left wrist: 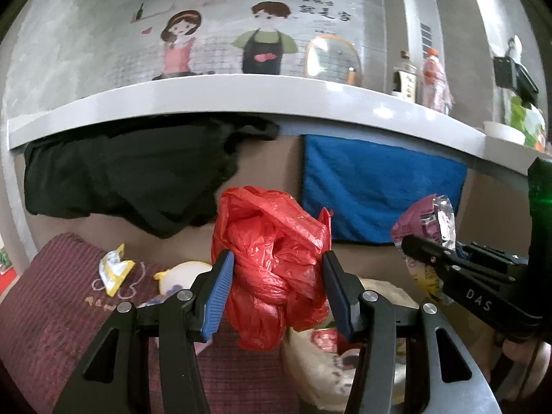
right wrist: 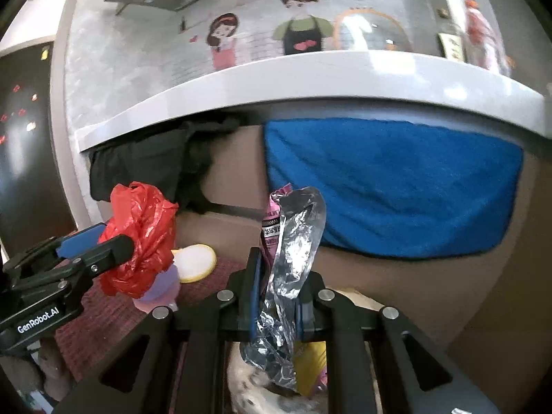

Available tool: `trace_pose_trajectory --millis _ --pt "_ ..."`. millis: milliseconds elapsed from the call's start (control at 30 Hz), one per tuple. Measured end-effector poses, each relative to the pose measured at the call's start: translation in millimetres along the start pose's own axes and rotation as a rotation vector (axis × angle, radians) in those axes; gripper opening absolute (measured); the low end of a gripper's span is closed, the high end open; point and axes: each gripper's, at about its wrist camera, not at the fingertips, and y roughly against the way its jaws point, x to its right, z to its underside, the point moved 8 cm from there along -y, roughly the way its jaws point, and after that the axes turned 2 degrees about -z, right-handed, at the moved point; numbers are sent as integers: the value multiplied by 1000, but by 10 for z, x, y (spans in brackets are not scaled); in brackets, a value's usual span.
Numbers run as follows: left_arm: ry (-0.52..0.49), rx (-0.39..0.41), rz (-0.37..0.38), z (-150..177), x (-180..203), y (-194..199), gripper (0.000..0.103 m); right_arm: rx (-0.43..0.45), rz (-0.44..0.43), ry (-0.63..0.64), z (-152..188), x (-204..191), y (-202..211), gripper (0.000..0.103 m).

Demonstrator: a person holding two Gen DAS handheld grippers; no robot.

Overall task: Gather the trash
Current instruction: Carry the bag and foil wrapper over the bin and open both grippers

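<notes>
My left gripper (left wrist: 276, 258) is shut on a crumpled red plastic bag (left wrist: 272, 241), which bulges up between its blue pads. The right wrist view shows that same bag (right wrist: 141, 234) in the left gripper (right wrist: 114, 245) at the left. My right gripper (right wrist: 279, 276) is shut on a crushed silver and pink snack wrapper (right wrist: 293, 248) that stands upright between the fingers. In the left wrist view this wrapper (left wrist: 427, 220) is at the right, in the right gripper (left wrist: 410, 245). A yellow and white wrapper (left wrist: 114, 269) lies on a maroon cushion (left wrist: 51, 310).
A white counter ledge (left wrist: 241, 93) runs across above, with a mirror (left wrist: 333, 57) and bottles (left wrist: 434, 79) on it. Under it hang a black cloth (left wrist: 131, 179) and a blue towel (left wrist: 379, 186). A yellow-rimmed white round thing (right wrist: 195, 262) and a cream patterned thing (left wrist: 321, 362) lie below the grippers.
</notes>
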Motion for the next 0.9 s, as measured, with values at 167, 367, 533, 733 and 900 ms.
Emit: trace_pose_trajectory --millis 167,367,533,733,900 --pt "21 -6 1 67 188 -29 52 -7 28 -18 94 224 120 15" --pt "13 -32 10 175 331 -91 52 -12 52 -27 182 394 171 15" --pt "9 -43 17 224 383 -152 52 -17 50 -45 262 469 157 15" --pt "12 -74 25 314 408 -288 52 -24 43 -57 321 506 104 15" --pt "7 -92 28 382 433 -400 52 -40 42 -76 402 568 29 15"
